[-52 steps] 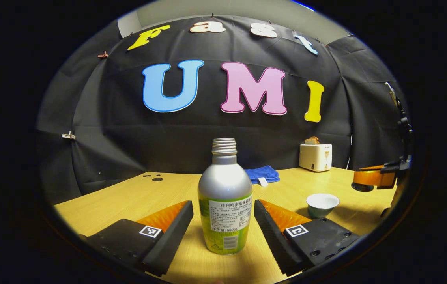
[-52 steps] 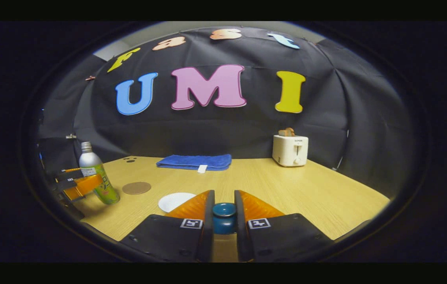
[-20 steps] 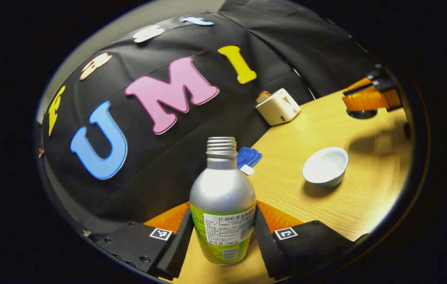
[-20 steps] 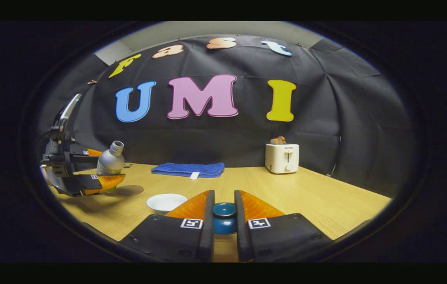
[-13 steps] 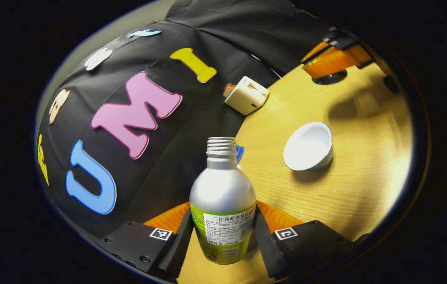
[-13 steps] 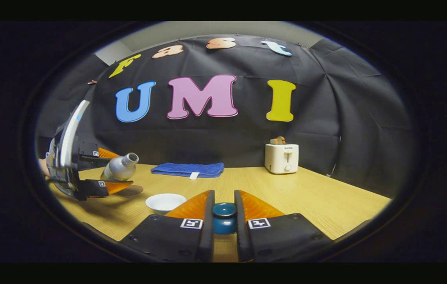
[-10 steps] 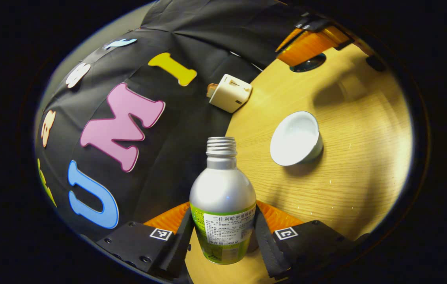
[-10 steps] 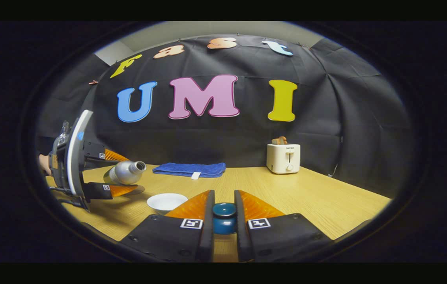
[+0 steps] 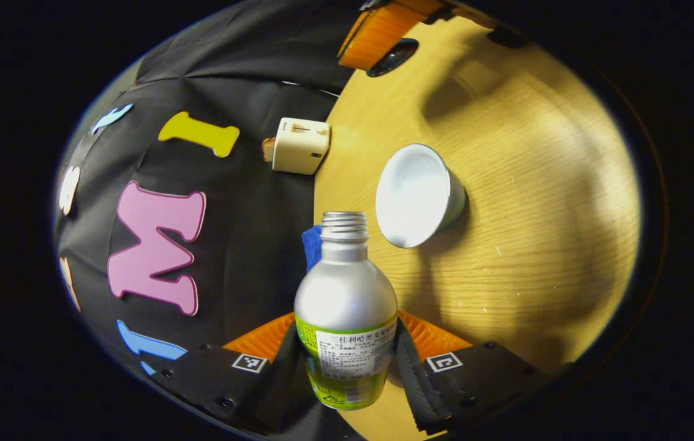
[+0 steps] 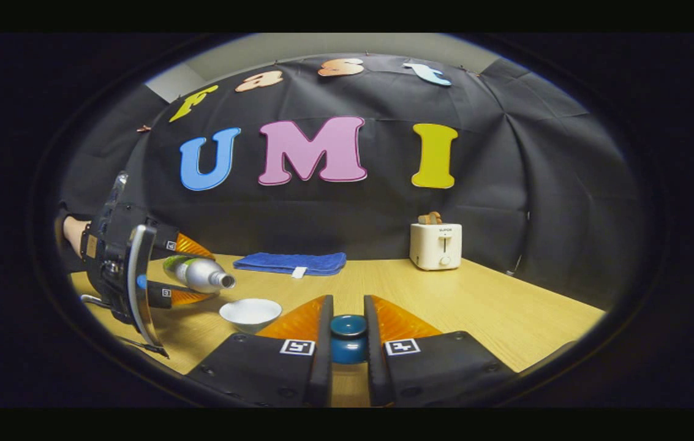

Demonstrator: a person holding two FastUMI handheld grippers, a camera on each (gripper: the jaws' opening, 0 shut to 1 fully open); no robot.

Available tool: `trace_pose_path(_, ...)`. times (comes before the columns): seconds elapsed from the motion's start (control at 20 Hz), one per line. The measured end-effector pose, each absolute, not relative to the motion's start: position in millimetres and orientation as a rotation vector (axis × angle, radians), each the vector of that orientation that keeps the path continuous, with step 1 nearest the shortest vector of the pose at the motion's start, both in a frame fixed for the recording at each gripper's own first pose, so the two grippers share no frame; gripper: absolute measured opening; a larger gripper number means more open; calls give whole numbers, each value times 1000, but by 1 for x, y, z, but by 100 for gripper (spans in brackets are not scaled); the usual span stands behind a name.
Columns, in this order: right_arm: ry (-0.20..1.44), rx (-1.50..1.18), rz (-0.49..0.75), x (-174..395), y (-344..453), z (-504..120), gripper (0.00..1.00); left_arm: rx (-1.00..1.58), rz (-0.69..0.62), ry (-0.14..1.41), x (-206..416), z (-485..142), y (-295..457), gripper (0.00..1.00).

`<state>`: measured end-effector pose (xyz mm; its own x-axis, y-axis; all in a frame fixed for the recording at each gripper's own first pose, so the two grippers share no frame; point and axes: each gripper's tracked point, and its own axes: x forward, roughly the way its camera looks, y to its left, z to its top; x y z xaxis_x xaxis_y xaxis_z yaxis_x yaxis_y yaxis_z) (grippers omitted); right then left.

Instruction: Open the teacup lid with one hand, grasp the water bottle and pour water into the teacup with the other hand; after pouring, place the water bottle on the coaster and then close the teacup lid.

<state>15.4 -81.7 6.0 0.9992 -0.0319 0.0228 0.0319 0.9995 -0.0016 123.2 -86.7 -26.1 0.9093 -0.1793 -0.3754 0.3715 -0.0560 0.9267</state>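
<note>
Left gripper [image 9: 347, 361]: rolled hard over to its side, so that in the left gripper view the table [image 9: 506, 245] stands nearly on edge. Both fingers press against the lower body of the water bottle [image 9: 345, 318], one on each flank. In the right gripper view this gripper [image 10: 184, 272] hangs above the table with a hand [image 10: 72, 233] behind it, and the bottle [image 10: 198, 275] lies close to level, mouth pointing toward the right gripper and tipped slightly down.

Water bottle: silver shoulder and neck, green printed label, bare threaded mouth with no cap. The mouth sits just above and short of the teacup [image 10: 250, 311]; whether water is leaving it cannot be told.

Teacup: white, open, lid off, standing on the table ahead of the left gripper's fingers and to their right [image 9: 418, 195]. Interior reads plain white; no water level can be made out.

Right gripper [image 10: 347, 343]: held level and low over the table, fingers narrow and clamped on the knob of the teal teacup lid [image 10: 348, 338] between them, clear of the cup.

Beyond both grippers, by the back wall: a blue towel [image 10: 290, 263] and a white toaster [image 10: 435, 245].
</note>
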Motion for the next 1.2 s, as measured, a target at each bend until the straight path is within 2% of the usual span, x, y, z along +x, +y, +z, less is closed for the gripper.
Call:
trace_pose_path(0.25,-23,-3,-20,15,-82,5,23,1720,-492,186,128,-30,-87,79)
trace_pose_path(0.3,-23,-3,-20,15,-81,6,27,1737,-496,193,126,-29,-87,80)
trace_pose_path(0.4,-23,-3,-19,15,-81,5,23,1776,-501,206,128,-28,-90,79)
trace_pose_path(0.85,-23,-3,-18,15,-81,5,23,1927,-524,238,134,-17,-92,79)
trace_pose_path(0.9,-23,-3,-17,15,-81,6,27,1937,-528,236,133,-16,-95,79)
trace_pose_path(0.95,-23,-2,-14,15,-80,5,23,1950,-531,236,133,-13,-96,79)
trace_pose_path(1.0,-23,-3,-10,15,-79,5,27,1967,-530,233,134,-12,-97,79)
trace_pose_path(1.1,-23,-3,-9,14,-79,5,27,1992,-535,237,134,-10,-97,79)
trace_pose_path(1.15,-22,-2,-7,15,-79,5,23,2004,-536,240,133,-8,-98,79)
trace_pose_path(1.2,-22,-3,-6,15,-79,5,27,2016,-537,238,132,-7,-100,80)
